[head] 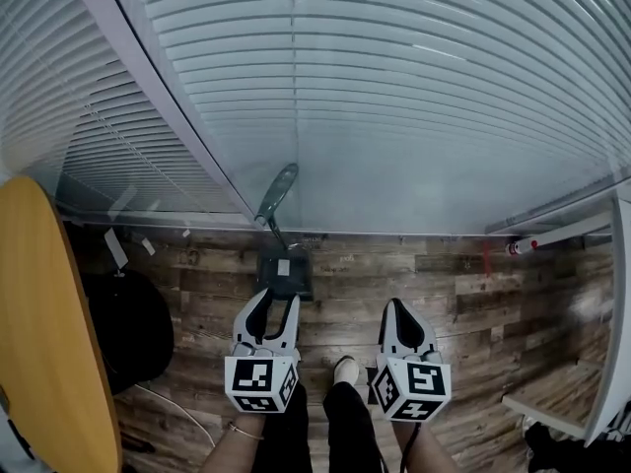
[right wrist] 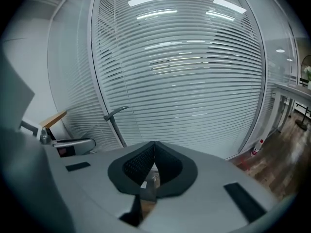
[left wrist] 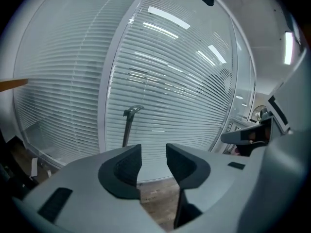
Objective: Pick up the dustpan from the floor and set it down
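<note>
The dark dustpan point(head: 284, 272) rests on the wooden floor against the glass wall, its long grey handle point(head: 276, 193) leaning up on the blinds. My left gripper point(head: 277, 298) hovers just short of the pan, open, with nothing between its jaws. In the left gripper view the handle point(left wrist: 128, 127) stands beyond the left gripper point(left wrist: 153, 154), slightly left of the gap. My right gripper point(head: 395, 306) hangs to the right of the pan, shut and empty. The right gripper view has the handle point(right wrist: 114, 123) to the left of the right gripper point(right wrist: 154, 145).
A glass wall with white blinds point(head: 394, 116) runs across the back. A round wooden table point(head: 39, 343) stands at the left with a black bag point(head: 133, 333) beneath it. A red-capped bottle point(head: 521, 246) and a white shelf point(head: 552, 412) sit at the right. The person's shoe point(head: 345, 370) is between the grippers.
</note>
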`<state>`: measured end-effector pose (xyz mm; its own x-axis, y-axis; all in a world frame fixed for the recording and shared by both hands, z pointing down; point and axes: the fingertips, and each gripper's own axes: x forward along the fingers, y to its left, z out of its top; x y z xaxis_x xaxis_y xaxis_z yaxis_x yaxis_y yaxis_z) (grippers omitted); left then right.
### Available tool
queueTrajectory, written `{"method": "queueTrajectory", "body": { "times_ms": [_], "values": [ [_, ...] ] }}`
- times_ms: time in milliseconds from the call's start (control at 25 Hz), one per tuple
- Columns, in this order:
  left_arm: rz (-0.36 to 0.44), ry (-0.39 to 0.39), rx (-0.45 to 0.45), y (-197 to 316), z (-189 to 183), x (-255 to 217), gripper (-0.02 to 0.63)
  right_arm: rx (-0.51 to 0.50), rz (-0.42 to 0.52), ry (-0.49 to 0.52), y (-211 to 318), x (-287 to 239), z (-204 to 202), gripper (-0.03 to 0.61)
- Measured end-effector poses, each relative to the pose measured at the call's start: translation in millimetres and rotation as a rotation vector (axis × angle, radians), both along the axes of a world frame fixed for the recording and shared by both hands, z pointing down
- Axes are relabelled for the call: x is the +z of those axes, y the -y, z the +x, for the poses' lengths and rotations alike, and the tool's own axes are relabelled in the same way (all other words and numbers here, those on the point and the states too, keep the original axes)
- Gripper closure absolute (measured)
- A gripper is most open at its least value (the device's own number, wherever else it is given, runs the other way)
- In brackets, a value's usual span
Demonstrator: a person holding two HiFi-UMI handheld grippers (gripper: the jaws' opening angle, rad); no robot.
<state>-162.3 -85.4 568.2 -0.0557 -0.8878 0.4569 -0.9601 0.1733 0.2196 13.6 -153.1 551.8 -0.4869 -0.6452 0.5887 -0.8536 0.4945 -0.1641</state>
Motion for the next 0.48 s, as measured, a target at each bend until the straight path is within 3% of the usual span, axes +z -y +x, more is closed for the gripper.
{"method": "queueTrajectory", "body": {
  "times_ms": [280, 480],
  "values": [
    [-0.005, 0.010, 0.027, 14.9, -13.6, 16.4, 0.353, 0.013, -0.014, -0.016, 1.1, 11.0, 2.0, 0.546],
    [-0.016, 0.070, 0.068, 31.3, -25.7, 37.9, 0.344, 0.025, -0.026, -0.031, 2.9, 22.1, 4.9, 0.546]
  ]
}}
